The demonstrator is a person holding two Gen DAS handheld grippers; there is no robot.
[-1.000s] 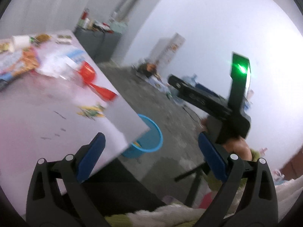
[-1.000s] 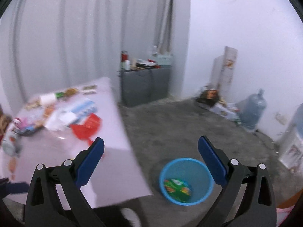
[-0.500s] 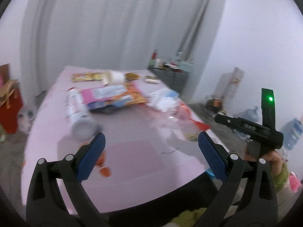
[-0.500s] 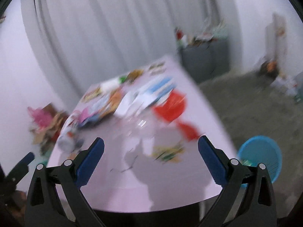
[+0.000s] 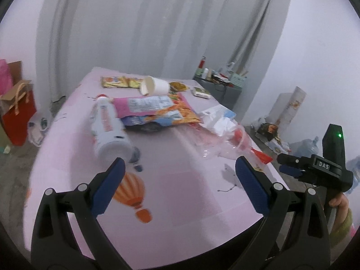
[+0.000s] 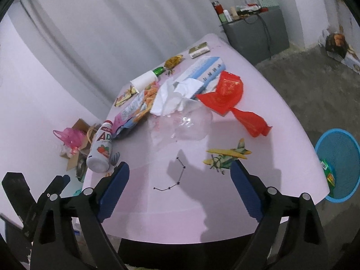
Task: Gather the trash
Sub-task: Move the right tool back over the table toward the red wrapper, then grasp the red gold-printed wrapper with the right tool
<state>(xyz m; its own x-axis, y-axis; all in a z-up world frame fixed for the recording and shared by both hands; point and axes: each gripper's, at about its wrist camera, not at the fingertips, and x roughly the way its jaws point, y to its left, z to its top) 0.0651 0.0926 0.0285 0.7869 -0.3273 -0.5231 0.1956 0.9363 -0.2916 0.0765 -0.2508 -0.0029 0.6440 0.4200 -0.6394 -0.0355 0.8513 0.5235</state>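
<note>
Trash lies on a pink table (image 5: 180, 180) (image 6: 225, 202). A white bottle (image 5: 110, 130) (image 6: 101, 150) lies on its side at the left. Snack packets (image 5: 155, 110) (image 6: 137, 105), a white paper cup (image 5: 155, 85) (image 6: 144, 81), crumpled white paper (image 6: 173, 96), a clear plastic wrap (image 5: 222, 144) (image 6: 186, 126) and a red plastic bag (image 6: 231, 94) lie in the middle. A blue bin (image 6: 339, 164) stands on the floor at the table's right, with a green packet inside. My left gripper (image 5: 177, 186) is open and empty over the near edge. My right gripper (image 6: 180, 189) is open and empty too.
A grey cabinet (image 6: 256, 33) with bottles stands behind the table. Bags and a box (image 6: 76, 139) lie on the floor at the left. A red paper bag (image 5: 18, 117) stands left of the table. Water jugs (image 5: 308, 146) stand at the right wall.
Both grippers have swung left from the floor and bin to face the table. Both stay open and empty. The green packet lay in the bin throughout.
</note>
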